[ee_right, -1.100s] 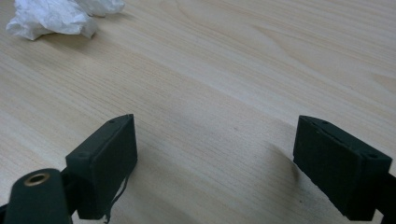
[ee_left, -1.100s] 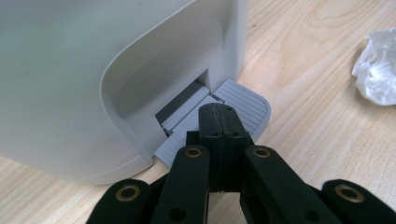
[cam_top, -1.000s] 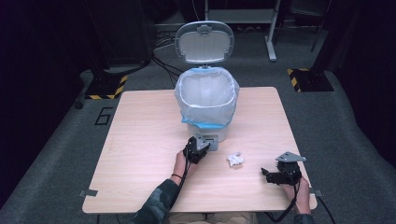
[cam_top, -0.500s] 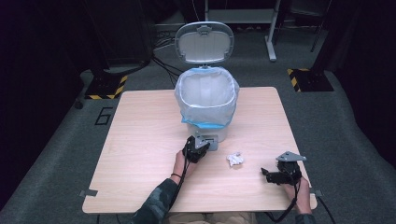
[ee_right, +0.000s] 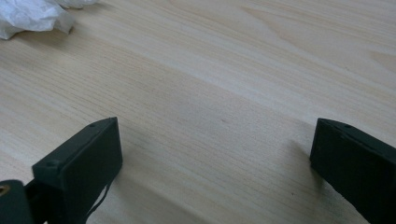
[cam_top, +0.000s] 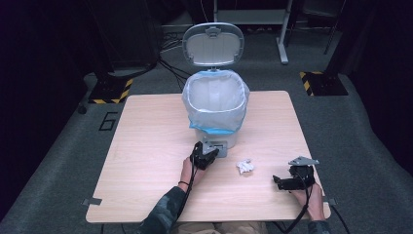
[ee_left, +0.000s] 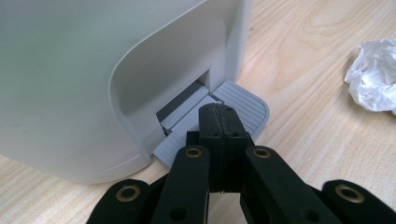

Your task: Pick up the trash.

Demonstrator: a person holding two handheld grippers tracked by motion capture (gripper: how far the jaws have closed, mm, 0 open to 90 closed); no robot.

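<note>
We see the left gripper (ee_left: 218, 116) clenched, its tips pressing the ribbed grey pedal (ee_left: 243, 105) of the smooth white bin (cam_top: 215, 105). Right of that bin lies crumpled white paper (cam_top: 245, 166) on the woodgrain table (cam_top: 146, 146); beyond it, the right gripper (cam_top: 285, 182) has just been opening, nothing between its jaws.

Two forearms entering from the near edge of the high view, both sleeved in dark patterned cloth. Left forearm angled up and rightward, a thin band at the wrist, left hand (cam_top: 186, 169) wrapped around the left gripper (cam_top: 210, 152), its tip pointing far and right. Left fingers (ee_left: 219, 122) pressed flat together, no gap, tilted down toward the worktop. Right hand (cam_top: 311, 194) near the right edge, gripping the right gripper (cam_top: 275, 181), pointing left, held low and level. Right fingers (ee_right: 88, 158) spread wide, having just been opening, nothing between them.
</note>
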